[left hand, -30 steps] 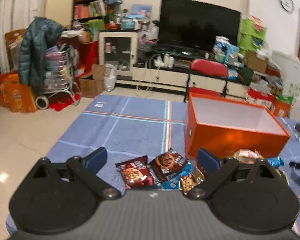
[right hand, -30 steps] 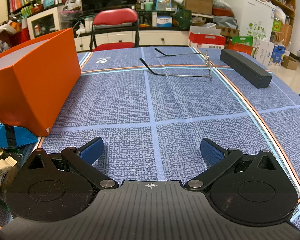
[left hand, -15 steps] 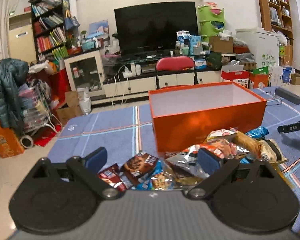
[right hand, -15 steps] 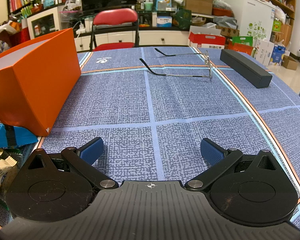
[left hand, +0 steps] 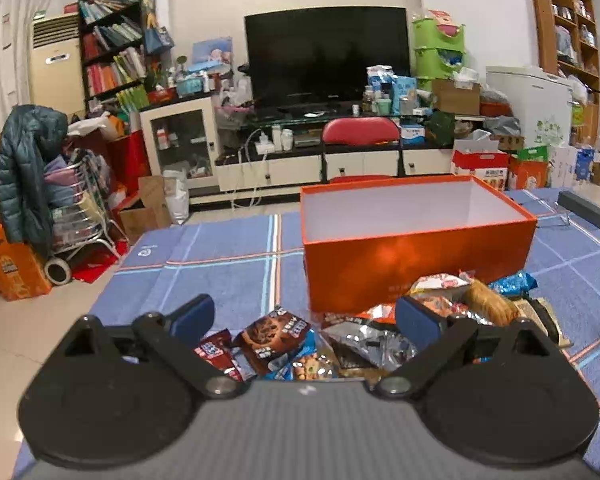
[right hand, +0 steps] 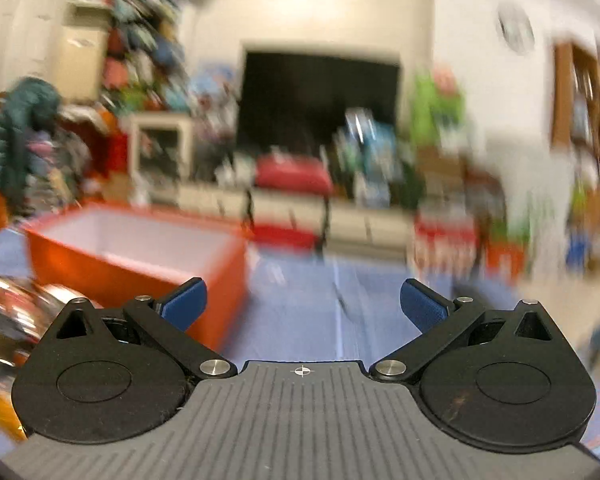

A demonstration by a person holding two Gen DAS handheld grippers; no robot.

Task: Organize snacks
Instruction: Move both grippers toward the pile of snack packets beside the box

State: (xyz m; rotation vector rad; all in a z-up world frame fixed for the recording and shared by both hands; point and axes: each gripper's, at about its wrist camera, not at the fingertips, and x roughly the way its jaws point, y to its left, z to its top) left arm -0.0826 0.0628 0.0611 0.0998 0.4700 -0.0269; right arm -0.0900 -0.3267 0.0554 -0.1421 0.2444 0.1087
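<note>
Snacks (left hand: 380,332): all heaped loose on the desk (left hand: 220,276) against the orange box (left hand: 416,276), which stood empty. Nothing sorted yet. Left claw (left hand: 304,316) and right claw (right hand: 304,306): both apart, empty.

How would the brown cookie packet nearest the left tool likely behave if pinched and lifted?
The brown cookie packet looks like thin, puffed film, so it would probably crumple and feel light. Its glossy surface may slip between the pads. It overlaps neighbouring packets in the snack pile, so lifting it could drag those along.
</note>
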